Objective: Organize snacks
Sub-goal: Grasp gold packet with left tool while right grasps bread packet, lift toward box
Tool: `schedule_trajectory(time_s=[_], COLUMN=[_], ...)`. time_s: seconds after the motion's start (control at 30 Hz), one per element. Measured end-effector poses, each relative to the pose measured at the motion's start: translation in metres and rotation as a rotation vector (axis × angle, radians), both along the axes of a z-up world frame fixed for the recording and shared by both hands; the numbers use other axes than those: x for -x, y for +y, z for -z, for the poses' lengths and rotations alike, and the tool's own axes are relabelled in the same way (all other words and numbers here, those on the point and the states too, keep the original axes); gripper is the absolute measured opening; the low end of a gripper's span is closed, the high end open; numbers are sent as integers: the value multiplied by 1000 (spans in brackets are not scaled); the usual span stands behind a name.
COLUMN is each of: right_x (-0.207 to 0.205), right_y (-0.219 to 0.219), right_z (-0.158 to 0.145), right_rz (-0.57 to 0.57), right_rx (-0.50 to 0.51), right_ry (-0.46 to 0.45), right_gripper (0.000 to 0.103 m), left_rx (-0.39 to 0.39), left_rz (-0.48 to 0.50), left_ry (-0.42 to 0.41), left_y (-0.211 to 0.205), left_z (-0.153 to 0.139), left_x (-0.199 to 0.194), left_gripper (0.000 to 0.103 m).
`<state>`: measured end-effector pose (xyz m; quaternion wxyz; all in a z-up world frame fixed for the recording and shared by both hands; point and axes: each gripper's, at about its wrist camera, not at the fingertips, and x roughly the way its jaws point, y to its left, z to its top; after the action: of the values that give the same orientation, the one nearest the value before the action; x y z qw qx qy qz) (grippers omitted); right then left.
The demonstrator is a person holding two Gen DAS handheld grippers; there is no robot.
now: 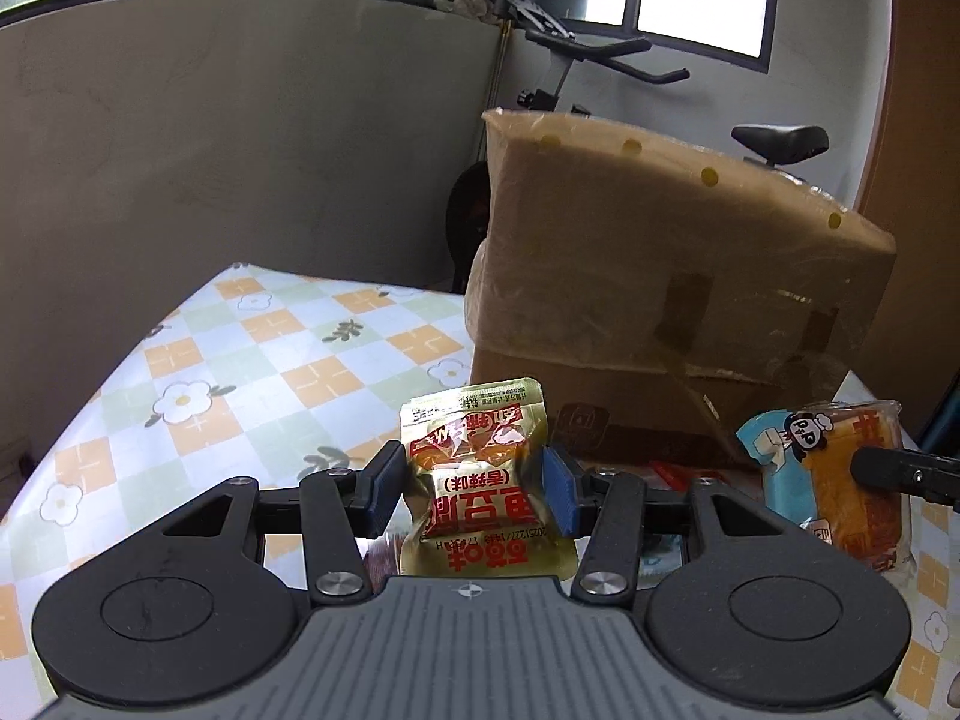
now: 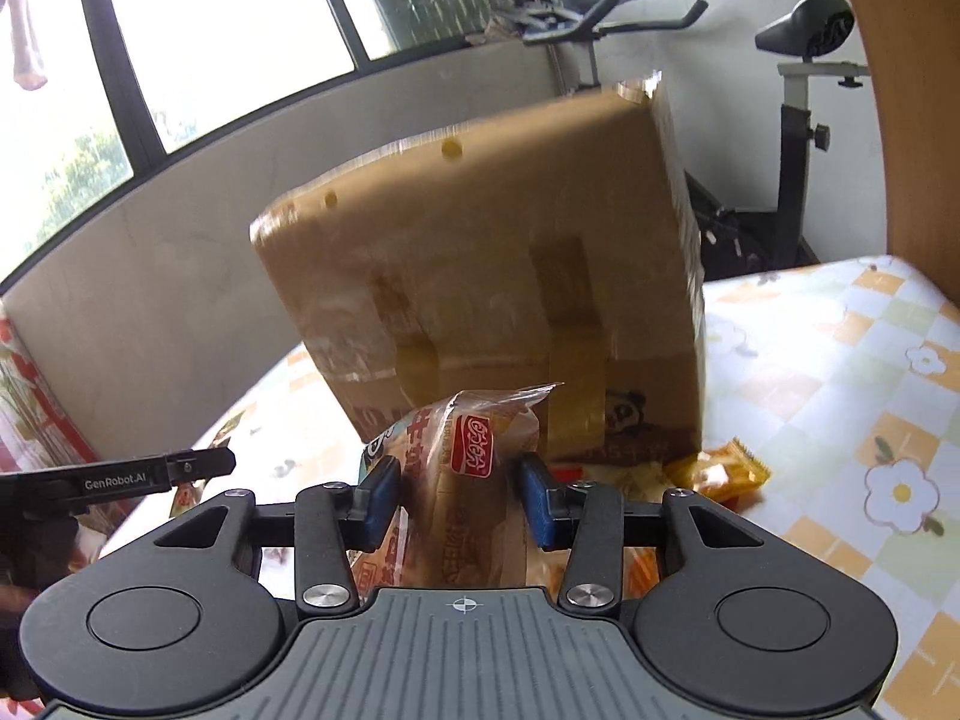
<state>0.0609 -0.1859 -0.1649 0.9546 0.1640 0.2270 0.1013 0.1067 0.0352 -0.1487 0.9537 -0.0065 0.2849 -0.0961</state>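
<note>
Left wrist: my left gripper [image 1: 471, 489] is about half open, blue pads pinching a gold-and-red snack pouch [image 1: 477, 474] from both sides, pouch clear of the flowered tablecloth [image 1: 252, 360]. Taped cardboard box [image 1: 660, 276] stands right behind it. To the right, a bread pack [image 1: 834, 474] sits in my right gripper's black fingertips [image 1: 888, 468].

Right wrist: right gripper [image 2: 459, 495] is partly closed, pads clamped on the bread pack [image 2: 474, 480], wrapper bulging between them, in front of the box [image 2: 492, 276]. An orange snack packet [image 2: 720, 471] lies on the cloth [image 2: 840, 372] at the box's right corner. Left gripper's finger [image 2: 180, 465] pokes in from the left.
</note>
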Motion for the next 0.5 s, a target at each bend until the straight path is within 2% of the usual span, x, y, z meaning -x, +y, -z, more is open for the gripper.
schedule_trajectory(time_s=[0.27, 0.5], right_x=[7, -11], right_y=[-21, -43], right_z=[-62, -121], right_rz=[29, 44], right_rx=[-5, 17], right_ry=[-193, -348], right_gripper=[40, 39], left_rx=[17, 41], left_rz=[65, 126], left_ry=[-142, -253], left_y=[-12, -33], left_z=[-51, -91], left_x=[-6, -23], left_gripper=[53, 53])
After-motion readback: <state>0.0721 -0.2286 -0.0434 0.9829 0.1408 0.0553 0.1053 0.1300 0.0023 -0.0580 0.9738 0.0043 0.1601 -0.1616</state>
